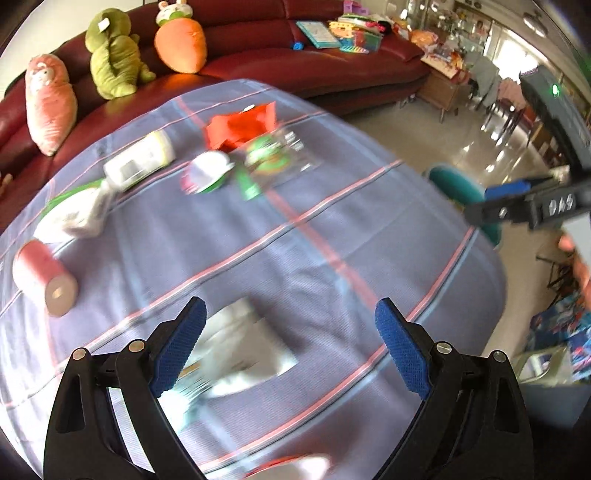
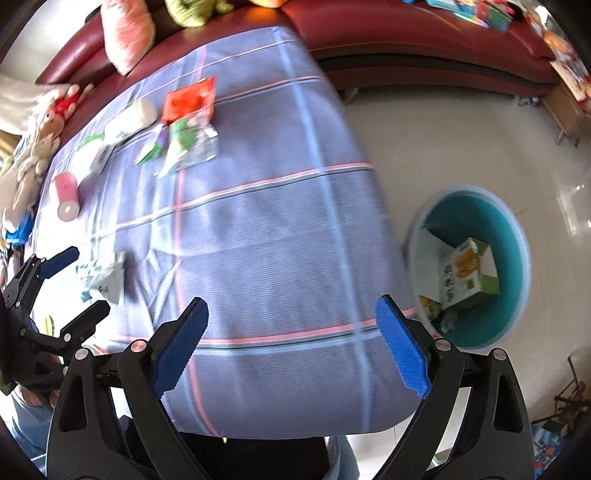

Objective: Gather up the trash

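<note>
Motion blur smears the silvery wrapper (image 1: pixel 236 354) lying beyond the left tongs (image 1: pixel 290 343), so its print cannot be read. The far litter, a green packet (image 1: pixel 271 155) and a white cup (image 1: pixel 207 171), is blurred too. A red-and-white thing (image 1: pixel 291 467) is cut off by the bottom edge.

I am looking across a striped blue tablecloth (image 1: pixel 332 229) toward a dark red sofa (image 1: pixel 295 66) — three plush toys are sitting on it: a pink one (image 1: pixel 50 103), a green one (image 1: pixel 114 55), an orange carrot (image 1: pixel 181 42) — and books (image 1: pixel 347 31) are lying farther along.
</note>
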Tool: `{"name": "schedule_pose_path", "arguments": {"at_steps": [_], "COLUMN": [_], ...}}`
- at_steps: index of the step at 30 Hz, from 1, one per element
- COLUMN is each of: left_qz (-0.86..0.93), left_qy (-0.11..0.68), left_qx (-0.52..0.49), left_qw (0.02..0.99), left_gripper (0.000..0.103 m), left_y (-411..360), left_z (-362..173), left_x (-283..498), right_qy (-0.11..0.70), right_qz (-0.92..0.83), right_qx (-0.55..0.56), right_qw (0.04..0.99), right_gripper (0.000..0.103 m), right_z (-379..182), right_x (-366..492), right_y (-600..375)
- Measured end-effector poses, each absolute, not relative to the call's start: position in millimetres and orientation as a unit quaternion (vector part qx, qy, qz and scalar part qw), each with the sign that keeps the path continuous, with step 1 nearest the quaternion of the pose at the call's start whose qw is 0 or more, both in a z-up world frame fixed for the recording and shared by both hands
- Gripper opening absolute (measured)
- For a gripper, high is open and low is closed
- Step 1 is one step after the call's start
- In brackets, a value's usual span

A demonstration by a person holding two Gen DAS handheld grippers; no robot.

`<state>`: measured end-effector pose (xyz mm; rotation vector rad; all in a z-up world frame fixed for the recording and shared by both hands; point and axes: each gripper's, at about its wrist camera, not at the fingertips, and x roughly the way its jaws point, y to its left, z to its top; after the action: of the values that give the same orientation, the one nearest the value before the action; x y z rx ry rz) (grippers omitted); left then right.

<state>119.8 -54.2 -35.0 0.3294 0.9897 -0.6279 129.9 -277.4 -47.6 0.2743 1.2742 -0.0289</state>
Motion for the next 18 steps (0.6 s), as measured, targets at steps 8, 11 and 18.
{"name": "schedule_pose_path", "arguments": {"at_steps": [8, 11, 18], "left_qz": [-0.277, -0.276, -0.271], "left_qy": [0.478, 0.48, 0.476], "left_qx": [0.175, 0.178, 0.18], "left_qw": [0.815, 0.814, 0.817], "left_gripper": [0.093, 0.093, 0.083], "left_y": [18, 30, 40], "left_z": [-60, -68, -79], "left_x": [117, 117, 123], "right_qy": [0.61, 0.62, 0.64], "right_qz": [0.017, 0.032, 0.046], "right_qx": [0.098, 0.087, 0.059], "right_qw": [0.786, 0.779, 0.765], "right_gripper": [0.088, 0.088, 0.088], "right_z": [-50, -56, -72], "right_x": [142, 144, 147], "right_y": [-218, -197, -163]}}
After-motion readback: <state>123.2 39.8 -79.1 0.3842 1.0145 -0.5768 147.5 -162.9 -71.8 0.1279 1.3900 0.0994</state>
